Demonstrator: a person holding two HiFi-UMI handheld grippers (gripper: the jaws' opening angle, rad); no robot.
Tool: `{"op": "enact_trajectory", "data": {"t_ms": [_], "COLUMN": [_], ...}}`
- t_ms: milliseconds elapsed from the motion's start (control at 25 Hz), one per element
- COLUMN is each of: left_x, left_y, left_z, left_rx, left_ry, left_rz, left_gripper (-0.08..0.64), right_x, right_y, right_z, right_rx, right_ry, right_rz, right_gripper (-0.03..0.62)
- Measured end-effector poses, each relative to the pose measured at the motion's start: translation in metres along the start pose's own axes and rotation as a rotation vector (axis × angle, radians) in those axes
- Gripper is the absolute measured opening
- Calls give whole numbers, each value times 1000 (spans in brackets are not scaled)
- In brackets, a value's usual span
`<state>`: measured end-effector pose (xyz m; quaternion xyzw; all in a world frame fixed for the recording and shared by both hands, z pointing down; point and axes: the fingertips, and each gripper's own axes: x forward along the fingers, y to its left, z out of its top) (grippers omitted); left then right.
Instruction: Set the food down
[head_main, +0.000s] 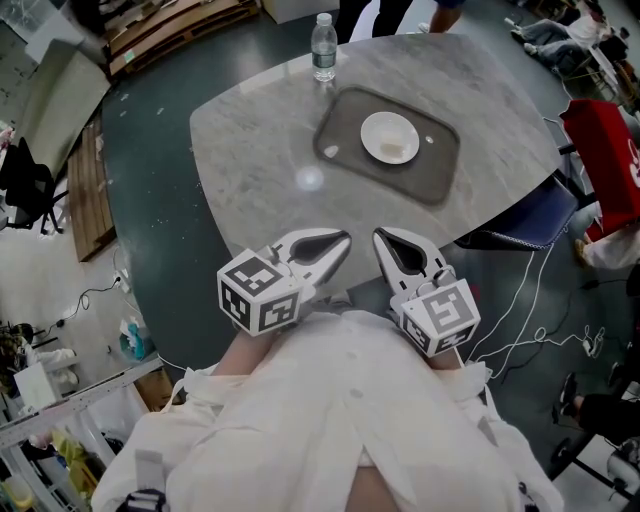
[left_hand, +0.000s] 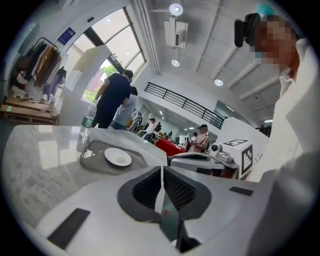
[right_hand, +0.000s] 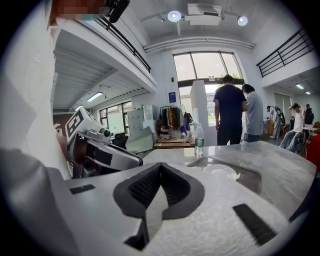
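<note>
A white plate (head_main: 390, 137) with a small pale bit of food on it rests in a dark grey tray (head_main: 440, 170) on the far half of the marble table (head_main: 260, 160). My left gripper (head_main: 340, 240) and right gripper (head_main: 383, 238) hover side by side at the table's near edge, close to my body and well short of the tray. Both are shut with nothing between the pads. In the left gripper view the plate (left_hand: 118, 157) lies ahead to the left of the closed jaws. The right gripper view shows it (right_hand: 220, 171) ahead to the right.
A clear water bottle (head_main: 323, 47) stands beyond the tray at the table's far edge. Two people (right_hand: 240, 115) stand behind the table. A red chair (head_main: 605, 150) and white cables (head_main: 530, 330) on the floor lie to the right.
</note>
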<state>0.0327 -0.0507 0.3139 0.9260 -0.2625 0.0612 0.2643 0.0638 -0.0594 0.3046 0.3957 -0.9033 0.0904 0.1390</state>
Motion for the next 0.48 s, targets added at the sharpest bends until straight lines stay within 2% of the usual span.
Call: {"op": "enact_trajectory", "data": {"t_ms": [480], "left_x": [-6], "left_y": [0], "left_z": [-2], "left_rx": [4], "left_ry": [-5], "left_rz": [7], "left_gripper": [28], "right_x": [1], "right_y": [5], "right_z": [0], "right_rx": [-14], "right_ry": [3], "right_rz": [9], "right_gripper": [3]}}
